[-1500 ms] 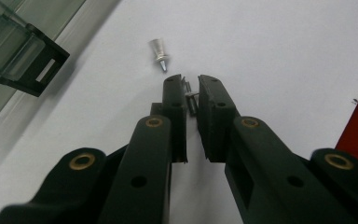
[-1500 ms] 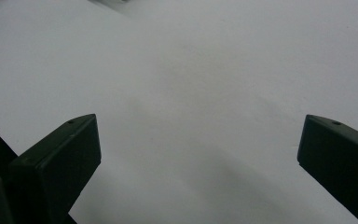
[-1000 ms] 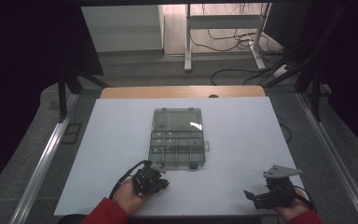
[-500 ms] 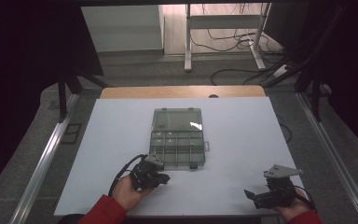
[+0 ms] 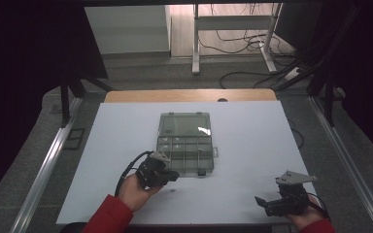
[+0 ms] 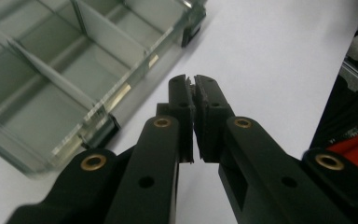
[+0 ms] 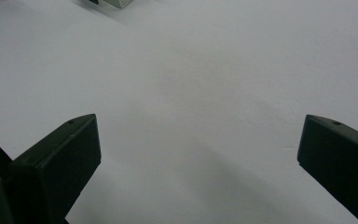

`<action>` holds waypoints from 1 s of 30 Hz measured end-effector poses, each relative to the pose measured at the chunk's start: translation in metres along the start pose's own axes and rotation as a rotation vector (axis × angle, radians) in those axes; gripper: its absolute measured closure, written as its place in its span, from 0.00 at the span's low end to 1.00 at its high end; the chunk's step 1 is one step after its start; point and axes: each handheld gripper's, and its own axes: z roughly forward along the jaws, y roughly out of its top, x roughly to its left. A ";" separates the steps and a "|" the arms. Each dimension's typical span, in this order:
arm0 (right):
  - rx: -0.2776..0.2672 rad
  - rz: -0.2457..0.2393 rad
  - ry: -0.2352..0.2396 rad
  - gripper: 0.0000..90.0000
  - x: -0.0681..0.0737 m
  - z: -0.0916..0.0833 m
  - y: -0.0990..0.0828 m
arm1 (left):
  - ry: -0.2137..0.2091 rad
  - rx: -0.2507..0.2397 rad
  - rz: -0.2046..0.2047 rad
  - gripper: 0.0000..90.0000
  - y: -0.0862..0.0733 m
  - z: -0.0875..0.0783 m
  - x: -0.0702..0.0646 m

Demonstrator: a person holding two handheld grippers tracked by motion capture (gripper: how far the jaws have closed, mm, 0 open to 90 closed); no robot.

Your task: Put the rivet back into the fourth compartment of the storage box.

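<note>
White table (image 5: 252,145), box (image 5: 185,143) central

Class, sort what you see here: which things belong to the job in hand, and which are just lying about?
Belongs to the job:
- clear compartment box, lid open
- left gripper, jaws shut, beside the box's near edge
- right gripper, jaws open, apart from the box

Just lying about:
- white table
- cables on the floor

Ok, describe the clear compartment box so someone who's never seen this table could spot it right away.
Start at the white table. Near its middle lies the clear plastic organizer box, opened flat, its lid toward the far edge and its divided tray toward the person, just beyond the left gripper. It is the see-through thing with a grid of small compartments.
</note>
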 end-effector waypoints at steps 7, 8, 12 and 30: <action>-0.010 0.007 -0.003 0.00 -0.002 -0.001 0.000 | 0.008 -0.024 0.012 0.96 0.015 0.002 0.003; -0.013 0.011 -0.005 0.00 -0.002 -0.002 0.000 | 0.009 -0.026 0.014 0.96 0.018 0.002 0.003; -0.014 0.012 -0.007 0.00 -0.003 -0.002 -0.001 | 0.010 -0.043 0.016 0.96 0.027 0.003 0.006; -0.012 0.010 -0.007 0.00 -0.003 -0.002 -0.001 | 0.027 -0.081 0.003 0.96 0.065 0.022 0.021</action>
